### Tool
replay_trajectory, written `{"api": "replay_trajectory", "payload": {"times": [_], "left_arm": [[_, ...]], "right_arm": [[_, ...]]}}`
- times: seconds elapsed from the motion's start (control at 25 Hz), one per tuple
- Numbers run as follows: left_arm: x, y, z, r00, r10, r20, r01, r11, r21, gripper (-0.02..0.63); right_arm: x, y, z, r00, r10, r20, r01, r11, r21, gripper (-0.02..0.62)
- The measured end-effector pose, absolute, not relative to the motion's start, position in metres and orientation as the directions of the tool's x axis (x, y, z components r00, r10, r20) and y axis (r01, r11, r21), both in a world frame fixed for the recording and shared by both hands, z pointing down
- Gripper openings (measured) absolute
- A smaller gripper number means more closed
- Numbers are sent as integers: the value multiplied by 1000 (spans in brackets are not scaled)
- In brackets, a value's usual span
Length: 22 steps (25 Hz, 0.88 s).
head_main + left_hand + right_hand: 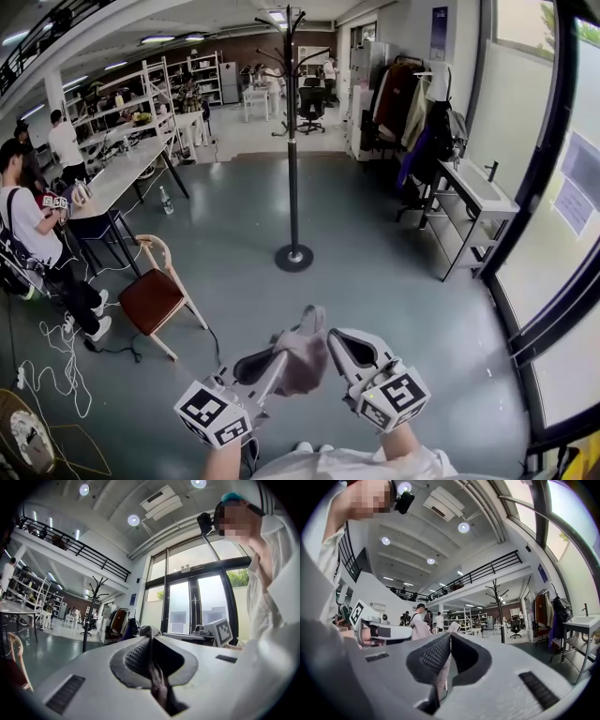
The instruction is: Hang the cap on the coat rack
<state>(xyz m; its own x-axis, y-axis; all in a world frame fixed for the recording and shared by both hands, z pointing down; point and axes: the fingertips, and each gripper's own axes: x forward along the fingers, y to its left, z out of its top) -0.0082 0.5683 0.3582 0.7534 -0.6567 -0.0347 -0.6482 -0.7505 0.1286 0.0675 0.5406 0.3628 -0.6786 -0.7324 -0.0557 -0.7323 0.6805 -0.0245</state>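
Clenched on the cap's [305, 361] edges, my left gripper [278, 356] and right gripper [337, 345] hold it; wide floor [375, 248] stretches ahead to the coat rack [292, 169].

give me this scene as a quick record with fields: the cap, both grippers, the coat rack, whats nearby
held item: grey-mauve soft fabric cap, hanging between both grippers, not yet hung
left gripper: shut on the cap's left side
right gripper: shut on the cap's right side
target: tall black metal coat rack with a round base, standing ahead, well apart from the grippers, no cap on it
nearby: wooden chair with brown seat, left of the rack
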Motion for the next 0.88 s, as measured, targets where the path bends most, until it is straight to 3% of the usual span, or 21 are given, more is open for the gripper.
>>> {"api": "replay_trajectory", "payload": {"times": [0.36,0.88], "left_arm": [[-19,561,367,769,-638,-22,-632,-766,116,28],[-31,526,378,699,-715,-9,-709,-695,115,28]], "right_arm": [[64,532,373,-647,-761,-50,-757,649,-79,3],[43,497,370,-694,-717,-72,-709,697,-104,5]]}}
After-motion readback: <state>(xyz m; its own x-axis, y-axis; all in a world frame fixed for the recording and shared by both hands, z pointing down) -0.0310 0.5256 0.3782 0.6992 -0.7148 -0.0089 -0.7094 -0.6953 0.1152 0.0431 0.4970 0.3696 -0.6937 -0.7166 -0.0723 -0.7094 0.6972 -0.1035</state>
